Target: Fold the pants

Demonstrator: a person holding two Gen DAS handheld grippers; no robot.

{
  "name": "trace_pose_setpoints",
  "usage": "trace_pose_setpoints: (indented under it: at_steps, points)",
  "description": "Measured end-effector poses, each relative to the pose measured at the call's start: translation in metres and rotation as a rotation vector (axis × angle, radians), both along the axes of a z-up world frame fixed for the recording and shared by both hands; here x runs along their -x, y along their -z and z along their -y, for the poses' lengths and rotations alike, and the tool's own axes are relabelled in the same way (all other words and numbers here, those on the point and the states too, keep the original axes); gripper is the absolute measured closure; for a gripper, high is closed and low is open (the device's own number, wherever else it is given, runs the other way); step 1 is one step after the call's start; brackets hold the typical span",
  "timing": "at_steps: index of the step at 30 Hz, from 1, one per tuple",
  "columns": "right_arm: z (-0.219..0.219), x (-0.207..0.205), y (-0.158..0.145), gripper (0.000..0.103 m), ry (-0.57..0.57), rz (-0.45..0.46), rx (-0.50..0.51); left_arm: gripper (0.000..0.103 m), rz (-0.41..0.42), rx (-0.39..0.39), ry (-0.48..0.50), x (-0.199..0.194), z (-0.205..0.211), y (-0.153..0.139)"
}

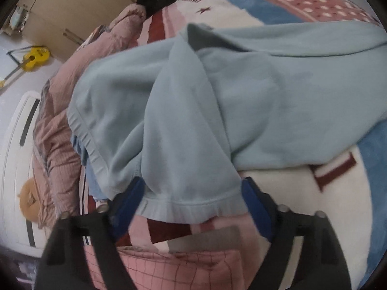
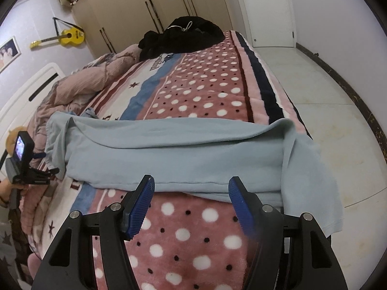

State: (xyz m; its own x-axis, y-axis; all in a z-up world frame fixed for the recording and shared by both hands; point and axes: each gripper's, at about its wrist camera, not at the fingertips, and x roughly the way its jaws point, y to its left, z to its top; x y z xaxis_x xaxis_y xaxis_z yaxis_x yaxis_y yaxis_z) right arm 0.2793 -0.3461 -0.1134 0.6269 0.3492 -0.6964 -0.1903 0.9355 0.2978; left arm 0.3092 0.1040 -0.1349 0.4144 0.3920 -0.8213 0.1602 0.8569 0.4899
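My left tongs (image 1: 191, 193) tip steeply down over the light blue pants (image 1: 193, 111), which lie across the patterned blanket (image 1: 302, 193) on the bed. Their blue pads (image 1: 254, 203) stand apart on either side of a ribbed cuff (image 1: 191, 209); the cuff sits between them, not pinched. My right tongs (image 2: 191, 188) slant down at the near folded edge of the pants (image 2: 169, 154), jaws parted and empty, just short of the cloth. One leg end hangs over the bed's side towards the tiled floor (image 2: 314, 91).
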Motion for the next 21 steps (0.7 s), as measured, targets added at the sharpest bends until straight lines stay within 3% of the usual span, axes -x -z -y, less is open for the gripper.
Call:
trace_pose_setpoints:
  at_steps: [4, 6, 9, 12, 21]
  points:
    - [0.002, -0.001, 0.000, 0.043, 0.007, 0.002, -0.001, 0.044, -0.038, 0.027, -0.017, -0.007, 0.000, 0.010]
    - [0.003, -0.002, 0.002, 0.043, 0.011, -0.002, -0.002, 0.071, -0.052, 0.014, -0.027, -0.009, 0.000, 0.012]
    - [0.005, -0.002, 0.004, 0.043, 0.017, -0.005, -0.008, 0.091, -0.053, 0.013, -0.050, -0.011, -0.005, 0.007]
    - [0.008, -0.002, 0.005, 0.043, 0.024, -0.003, -0.012, 0.098, -0.018, 0.040, -0.061, -0.011, -0.014, -0.011]
    - [0.010, -0.004, 0.009, 0.043, 0.028, -0.006, -0.027, 0.099, 0.207, 0.101, -0.180, -0.033, -0.055, -0.084]
